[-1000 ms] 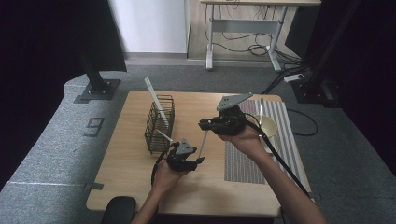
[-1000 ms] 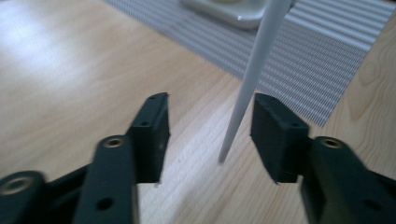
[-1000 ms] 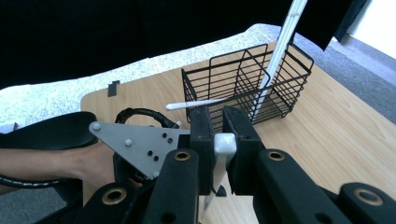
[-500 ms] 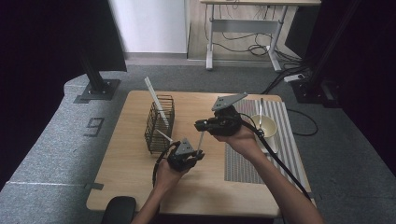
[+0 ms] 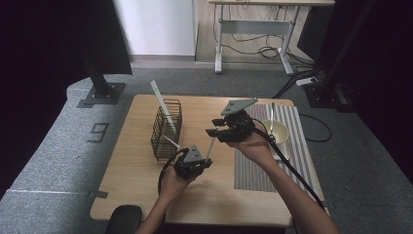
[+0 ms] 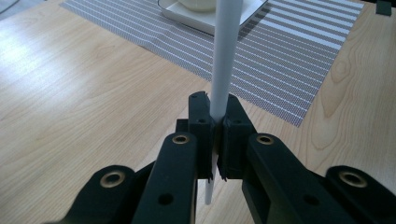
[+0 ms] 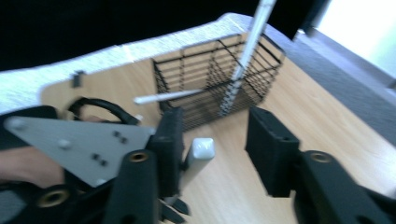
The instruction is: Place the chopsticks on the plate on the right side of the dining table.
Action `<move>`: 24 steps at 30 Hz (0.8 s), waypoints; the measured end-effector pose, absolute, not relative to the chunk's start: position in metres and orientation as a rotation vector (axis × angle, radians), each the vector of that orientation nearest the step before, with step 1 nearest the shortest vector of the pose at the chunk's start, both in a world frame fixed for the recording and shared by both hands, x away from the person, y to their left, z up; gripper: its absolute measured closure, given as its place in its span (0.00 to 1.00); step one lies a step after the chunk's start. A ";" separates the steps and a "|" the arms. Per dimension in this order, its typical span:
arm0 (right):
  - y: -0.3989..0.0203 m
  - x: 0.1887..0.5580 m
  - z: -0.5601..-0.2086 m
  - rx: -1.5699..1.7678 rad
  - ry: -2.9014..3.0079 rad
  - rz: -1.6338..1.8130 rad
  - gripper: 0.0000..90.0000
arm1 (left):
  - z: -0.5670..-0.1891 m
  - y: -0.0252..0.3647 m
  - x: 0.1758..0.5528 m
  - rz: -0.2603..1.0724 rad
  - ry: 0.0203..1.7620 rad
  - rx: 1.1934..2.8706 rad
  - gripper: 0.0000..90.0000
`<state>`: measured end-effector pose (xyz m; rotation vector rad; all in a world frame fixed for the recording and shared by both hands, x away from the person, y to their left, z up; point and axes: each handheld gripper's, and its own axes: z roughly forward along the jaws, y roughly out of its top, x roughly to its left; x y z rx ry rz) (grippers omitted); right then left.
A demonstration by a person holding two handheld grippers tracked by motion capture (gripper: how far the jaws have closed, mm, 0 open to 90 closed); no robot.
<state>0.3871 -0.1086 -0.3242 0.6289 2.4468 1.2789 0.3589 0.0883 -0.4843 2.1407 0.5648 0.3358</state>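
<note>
We see the left gripper [image 5: 196, 162] squeezing its fingers tight on a white stick [image 6: 224, 65], low over the bench [image 5: 136, 185] and just beside the wire basket [image 5: 165, 127]. The right gripper [image 5: 220, 132] sits at the stick's top end; its fingers have just been opening, and the stick leans against one finger [image 7: 169, 140].
</note>
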 end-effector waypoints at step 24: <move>-0.179 0.416 -0.369 0.906 2.331 1.085 0.47 | -0.481 0.101 0.362 0.263 0.500 2.138 0.95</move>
